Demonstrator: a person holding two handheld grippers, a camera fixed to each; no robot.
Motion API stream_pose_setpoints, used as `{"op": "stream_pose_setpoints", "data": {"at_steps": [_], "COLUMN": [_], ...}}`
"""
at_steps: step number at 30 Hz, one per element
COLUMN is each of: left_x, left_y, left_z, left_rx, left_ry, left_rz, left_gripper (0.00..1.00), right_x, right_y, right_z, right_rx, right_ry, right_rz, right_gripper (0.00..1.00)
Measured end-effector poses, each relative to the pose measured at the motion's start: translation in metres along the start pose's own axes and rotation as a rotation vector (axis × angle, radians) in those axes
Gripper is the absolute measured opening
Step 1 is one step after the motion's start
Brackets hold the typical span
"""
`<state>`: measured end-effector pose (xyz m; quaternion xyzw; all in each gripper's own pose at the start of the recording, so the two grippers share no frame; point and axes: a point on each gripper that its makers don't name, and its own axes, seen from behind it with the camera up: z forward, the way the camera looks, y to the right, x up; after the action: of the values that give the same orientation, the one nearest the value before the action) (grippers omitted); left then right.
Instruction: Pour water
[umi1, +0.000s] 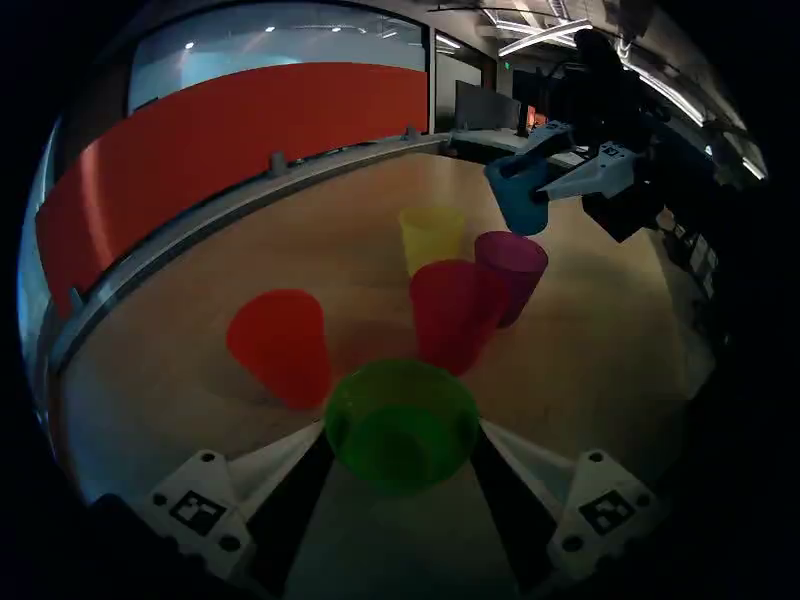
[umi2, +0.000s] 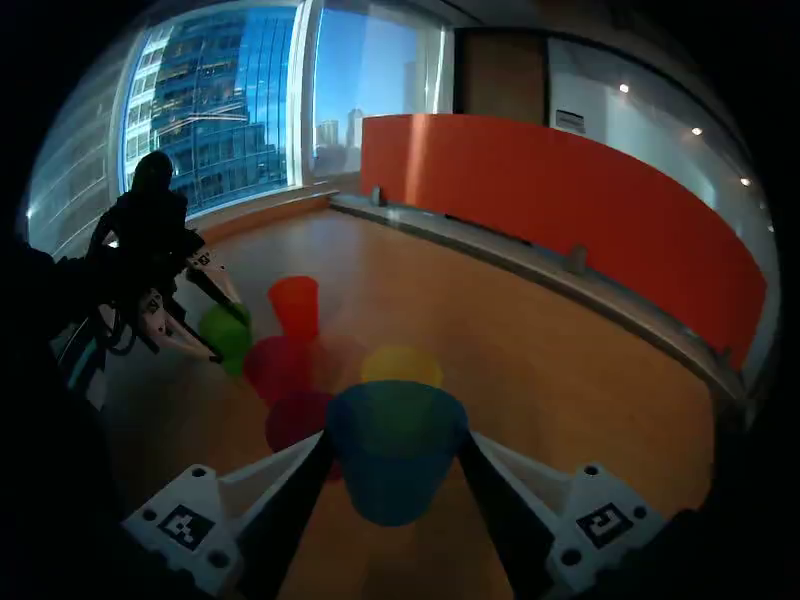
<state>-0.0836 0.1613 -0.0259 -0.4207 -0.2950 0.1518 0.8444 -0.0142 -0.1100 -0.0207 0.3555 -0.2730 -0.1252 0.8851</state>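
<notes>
My left gripper (umi1: 402, 440) is shut on a green cup (umi1: 402, 425), held upright above the wooden table (umi1: 330, 220). In the left gripper view an orange-red cup (umi1: 283, 345), a red cup (umi1: 453, 313), a magenta cup (umi1: 510, 272) and a yellow cup (umi1: 432, 236) stand on the table beyond it. My right gripper (umi2: 396, 450) is shut on a blue cup (umi2: 396, 460). From the left gripper view that blue cup (umi1: 520, 190) hangs tilted above the magenta cup. The right gripper view shows the green cup (umi2: 226, 335) farther off, held by the other gripper.
A long orange wall panel (umi1: 230, 140) and a grey rail (umi1: 250, 190) border the table's far side. Tall windows (umi2: 230, 110) stand behind the person (umi2: 140, 250) holding the grippers. Bare wood stretches to the right of the cups (umi2: 560, 400).
</notes>
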Motion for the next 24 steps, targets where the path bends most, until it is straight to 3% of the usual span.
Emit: {"op": "stream_pose_setpoints", "data": {"at_steps": [18,24], "left_x": [-0.004,-0.007], "left_y": [-0.002,0.001], "left_z": [0.0,-0.003], "left_rx": [-0.013,-0.025], "left_ry": [-0.009,-0.026], "left_rz": [-0.011,-0.007], "left_gripper": [0.88,0.98], "right_x": [-0.017,-0.02], "right_y": [0.002,0.001], "right_z": [0.008,0.009], "right_rx": [-0.003,-0.001], "right_ry": [-0.034,-0.038], "right_rz": [0.002,0.005], "right_gripper": [0.9,0.9]}}
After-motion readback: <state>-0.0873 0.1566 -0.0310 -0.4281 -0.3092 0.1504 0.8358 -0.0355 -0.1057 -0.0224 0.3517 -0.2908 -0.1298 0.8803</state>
